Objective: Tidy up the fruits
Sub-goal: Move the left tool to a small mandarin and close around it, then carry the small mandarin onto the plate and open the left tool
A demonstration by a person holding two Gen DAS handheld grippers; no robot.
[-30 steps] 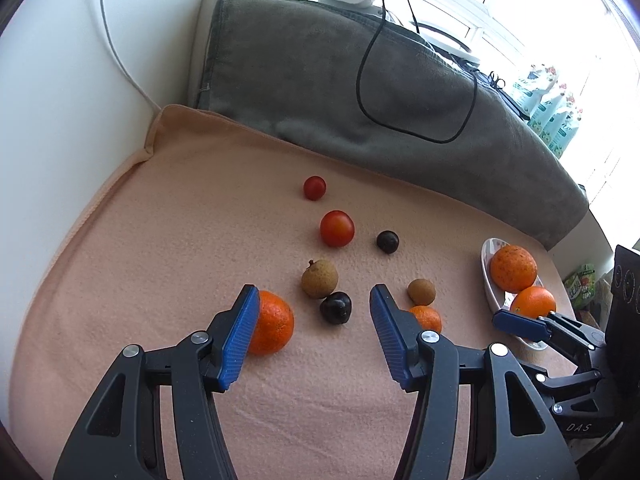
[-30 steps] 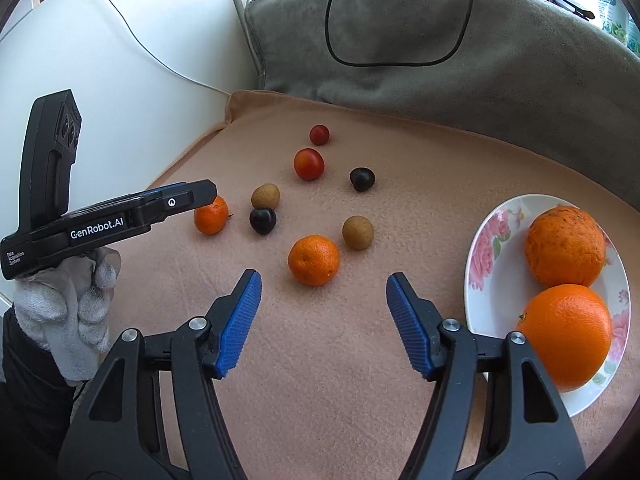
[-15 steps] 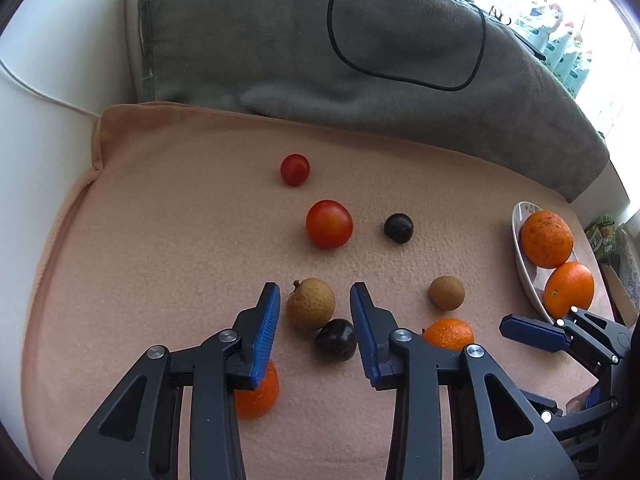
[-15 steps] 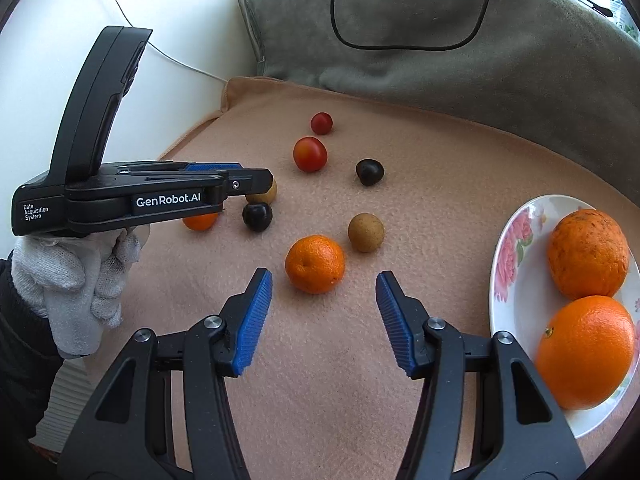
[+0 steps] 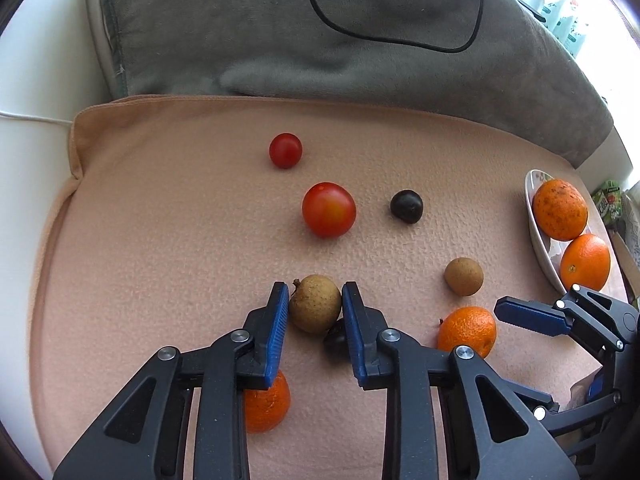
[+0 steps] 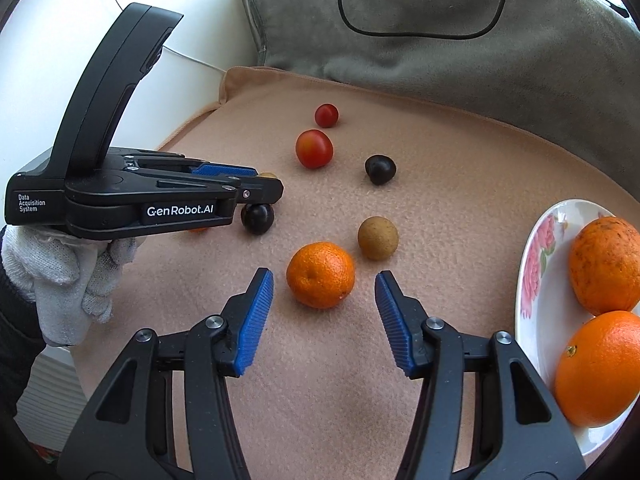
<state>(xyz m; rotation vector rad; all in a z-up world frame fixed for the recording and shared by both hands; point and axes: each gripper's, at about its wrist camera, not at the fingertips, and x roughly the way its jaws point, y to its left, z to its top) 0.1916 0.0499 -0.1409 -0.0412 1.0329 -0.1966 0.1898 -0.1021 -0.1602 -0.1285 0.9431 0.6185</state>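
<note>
My left gripper (image 5: 315,304) has closed its blue pads on a tan longan (image 5: 315,309) that rests on the peach cloth (image 5: 160,240). A dark plum (image 5: 335,339) lies just behind its right finger and a small mandarin (image 5: 266,404) under its left finger. My right gripper (image 6: 324,308) is open, its fingers on either side of another mandarin (image 6: 321,274) without touching it. A second longan (image 6: 377,238), a dark plum (image 6: 380,169), a big tomato (image 6: 314,148) and a small tomato (image 6: 326,115) lie farther off. The plate (image 6: 536,272) holds two oranges (image 6: 604,364).
A grey blanket (image 5: 360,40) with a black cable (image 5: 392,36) bounds the far side. A white wall (image 6: 60,40) stands at the left. The cloth's left edge (image 5: 48,240) drops off. The plate sits at the right edge of the cloth (image 5: 538,232).
My left gripper has moved forward past the small mandarin and narrowed around the longan. My right gripper has moved closer to its mandarin and narrowed a little.
</note>
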